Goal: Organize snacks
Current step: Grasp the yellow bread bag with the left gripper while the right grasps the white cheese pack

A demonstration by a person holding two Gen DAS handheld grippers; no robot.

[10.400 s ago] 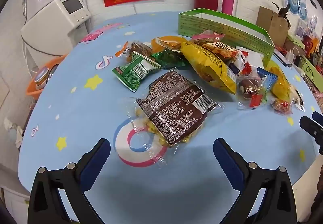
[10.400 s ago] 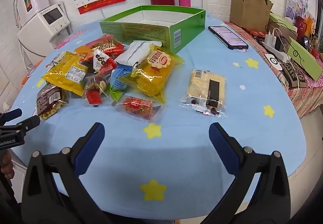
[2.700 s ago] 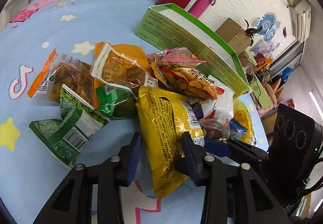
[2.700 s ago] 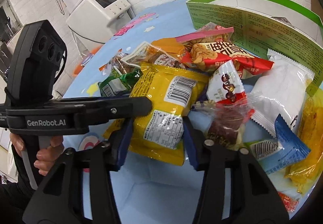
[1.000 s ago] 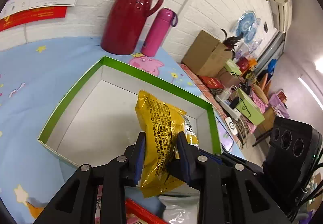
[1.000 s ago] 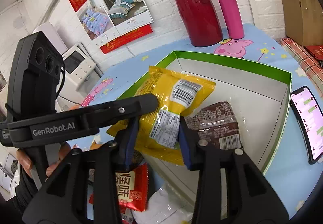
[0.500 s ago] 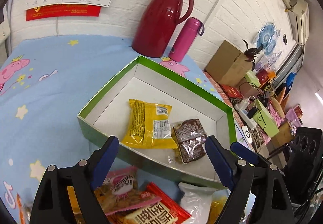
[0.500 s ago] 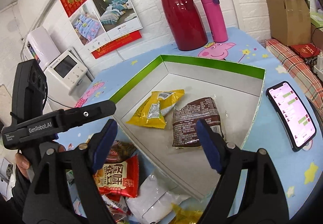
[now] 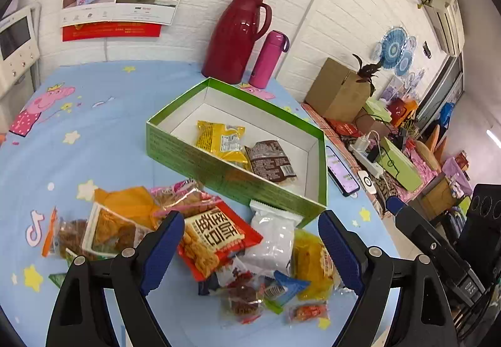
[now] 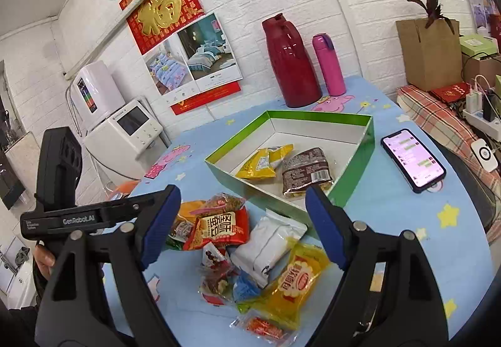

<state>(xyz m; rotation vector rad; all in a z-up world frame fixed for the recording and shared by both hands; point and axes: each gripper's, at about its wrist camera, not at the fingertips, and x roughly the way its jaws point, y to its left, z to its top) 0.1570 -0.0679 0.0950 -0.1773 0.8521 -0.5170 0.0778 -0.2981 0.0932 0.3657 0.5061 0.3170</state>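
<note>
Status: task partly complete. The green box (image 9: 238, 181) stands on the bench (image 9: 109, 134), towards its far side, in front of the red jug (image 9: 238, 37) and the pink flask (image 9: 269, 60). Two items lie flat on the box floor, side by side and touching at one edge: a yellow packet (image 9: 222, 140) on the left and a brown packet (image 9: 271, 160) on the right. The rest of the box floor is bare.

Remaining work: a loose pile of snacks lies on the bench just near of the box. It includes:
- a red packet (image 9: 216, 237) with large lettering, at the pile's centre;
- a white packet (image 9: 272, 240), one end touching the near wall of the box;
- a yellow-orange packet (image 10: 291, 287) to the right of the white one;
- an orange packet (image 9: 125, 206) and clear-wrapped biscuits (image 9: 109, 231) on the left;
- several small wrapped sweets (image 9: 247, 293) at the near edge, overlapping one another.

Left gripper (image 9: 247, 246): fingers spread wide, holding nothing, above the pile.
Right gripper (image 10: 241, 228): fingers spread wide, holding nothing, also above the pile. The left gripper body is visible at the left of the right wrist view, held by a hand (image 10: 43, 259).

Assessment: most of the snacks are still outside the box. The next step is likely to be a pick from the pile; the red or white packet lies uppermost and most accessible. A phone (image 10: 413, 159) lies on the bench right of the box, apart from it.
</note>
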